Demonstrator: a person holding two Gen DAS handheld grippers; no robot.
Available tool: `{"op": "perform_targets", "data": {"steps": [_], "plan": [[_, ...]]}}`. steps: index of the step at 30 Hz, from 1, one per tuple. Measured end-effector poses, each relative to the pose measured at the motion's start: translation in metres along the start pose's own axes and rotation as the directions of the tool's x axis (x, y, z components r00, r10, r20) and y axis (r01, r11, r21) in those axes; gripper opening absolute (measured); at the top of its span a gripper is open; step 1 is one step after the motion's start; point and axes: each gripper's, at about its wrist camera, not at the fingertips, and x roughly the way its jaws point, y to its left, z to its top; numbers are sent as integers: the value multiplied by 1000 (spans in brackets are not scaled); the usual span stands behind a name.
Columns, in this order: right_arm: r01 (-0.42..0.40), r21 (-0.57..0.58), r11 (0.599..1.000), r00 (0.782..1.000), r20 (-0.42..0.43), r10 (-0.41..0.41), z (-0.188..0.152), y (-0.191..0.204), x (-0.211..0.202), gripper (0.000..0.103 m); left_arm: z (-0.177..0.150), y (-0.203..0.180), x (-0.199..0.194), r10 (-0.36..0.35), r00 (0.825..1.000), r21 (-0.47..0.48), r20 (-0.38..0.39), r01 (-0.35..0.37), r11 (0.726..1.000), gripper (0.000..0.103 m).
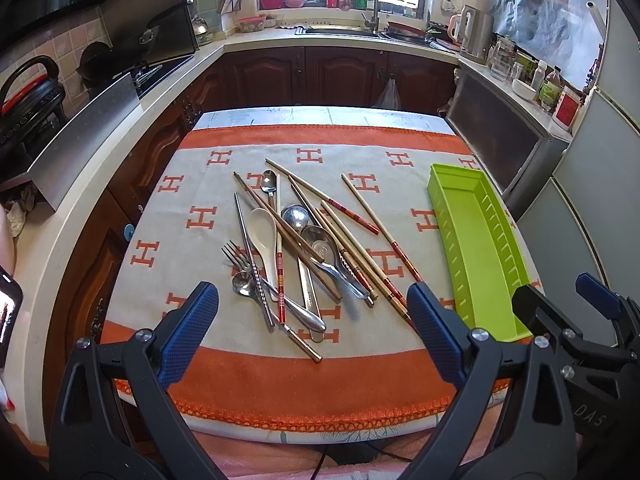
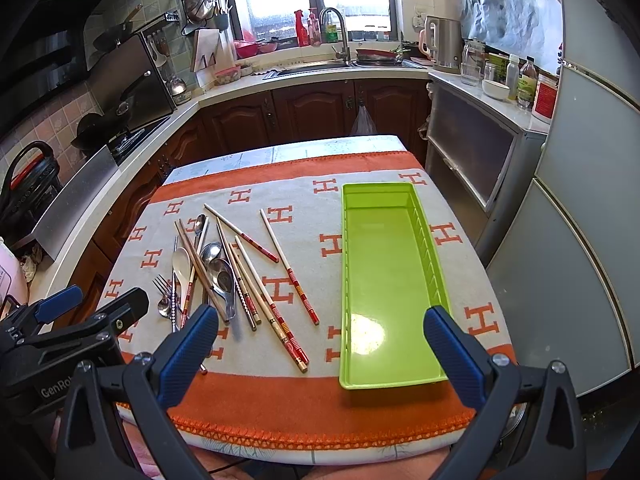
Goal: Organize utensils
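Observation:
A heap of utensils lies mid-table: several chopsticks (image 1: 362, 220), a white ceramic spoon (image 1: 262, 236), metal spoons (image 1: 320, 246) and a fork (image 1: 236, 256). The heap also shows in the right wrist view (image 2: 224, 276). A long green plastic tray (image 1: 486, 256) lies to its right and holds nothing (image 2: 384, 280). My left gripper (image 1: 312, 304) is open and empty, just in front of the heap. My right gripper (image 2: 320, 326) is open and empty, near the tray's front end, and shows at the right edge of the left wrist view (image 1: 560, 300).
The table wears an orange and cream towel with H marks (image 1: 304, 384). Kitchen counters run along the left (image 1: 100, 184) and back, with a sink (image 1: 344, 32). A grey cabinet (image 1: 504, 152) and a fridge (image 2: 580, 240) stand at the right.

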Motion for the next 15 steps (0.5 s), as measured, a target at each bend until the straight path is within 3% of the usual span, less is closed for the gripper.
{"op": "perform_targets", "data": {"steps": [15], "plan": [[8, 0, 1000, 1000, 11, -8, -4, 0, -10, 103, -6, 6, -14, 3, 1000, 7, 11, -3, 1000, 94]]}}
